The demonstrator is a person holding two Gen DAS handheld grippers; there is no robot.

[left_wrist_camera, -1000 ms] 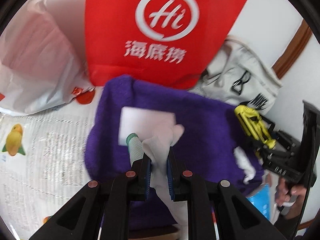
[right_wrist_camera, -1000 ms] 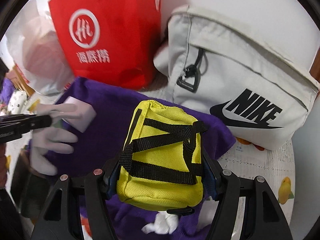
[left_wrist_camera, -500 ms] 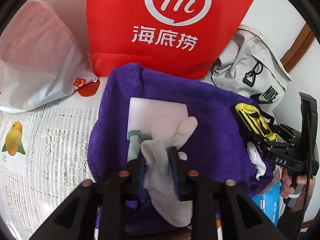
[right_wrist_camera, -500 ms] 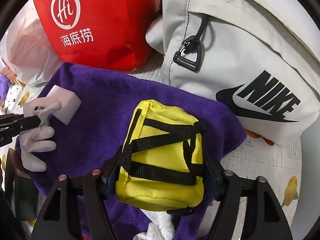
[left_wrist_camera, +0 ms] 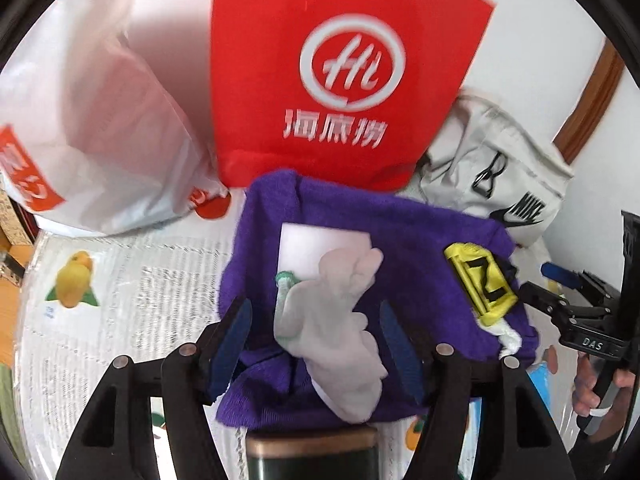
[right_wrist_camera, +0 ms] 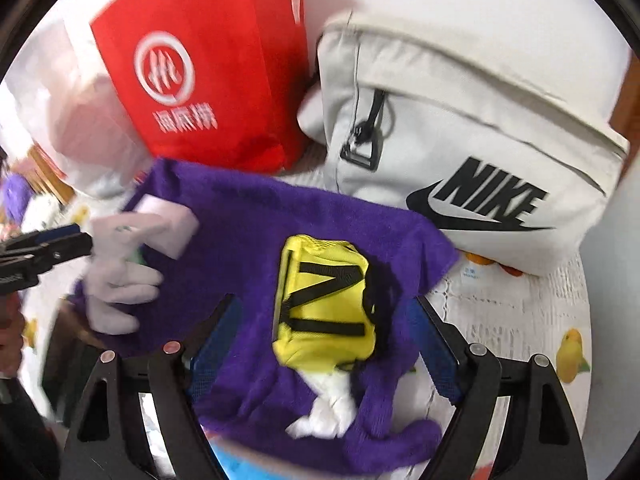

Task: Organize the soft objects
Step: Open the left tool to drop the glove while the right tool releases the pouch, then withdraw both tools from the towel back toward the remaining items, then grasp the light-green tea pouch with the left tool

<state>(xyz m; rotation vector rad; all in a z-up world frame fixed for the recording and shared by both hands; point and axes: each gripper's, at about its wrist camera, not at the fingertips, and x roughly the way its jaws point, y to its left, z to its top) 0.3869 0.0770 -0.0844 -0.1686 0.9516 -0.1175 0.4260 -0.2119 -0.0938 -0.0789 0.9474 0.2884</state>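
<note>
- Left tool (left_wrist_camera: pixel 314 334): its jaws have just been opening and stand apart, with the white glove (left_wrist_camera: pixel 340 320) lying loose between them, neither pad pressing on it.
- Right tool (right_wrist_camera: pixel 324 344): its jaws have also just been opening and stand apart; the yellow pouch (right_wrist_camera: pixel 324 304) with black straps lies between them, clear of both pads.
- Purple towel (left_wrist_camera: pixel 408 240): the landmark. The glove lies on its left part, partly over a white foam block (left_wrist_camera: pixel 308 248), with a green-rimmed item (left_wrist_camera: pixel 285 280) just beside the glove, too blurred to name.
- The pouch lies on the towel's right part, well apart from the glove; a crumpled white piece (right_wrist_camera: pixel 328 408) shows at the towel's near edge, touching the pouch.
- Behind the towel stands a red bag (left_wrist_camera: pixel 344 80) with a white circled "Hi" logo and white Chinese characters, blurred.
- Right of the red bag, behind the towel's far right corner, leans a pale grey bag (right_wrist_camera: pixel 460 120) printed "NIKE" with the swoosh in black.
- Left of the red bag sits a white plastic bag (left_wrist_camera: pixel 112 140) with an orange label, unreadable.
- In the left wrist view the right tool's body reads "DAS".
- The desk (left_wrist_camera: pixel 120 280) under the towel has a fruit-print cover.
</note>
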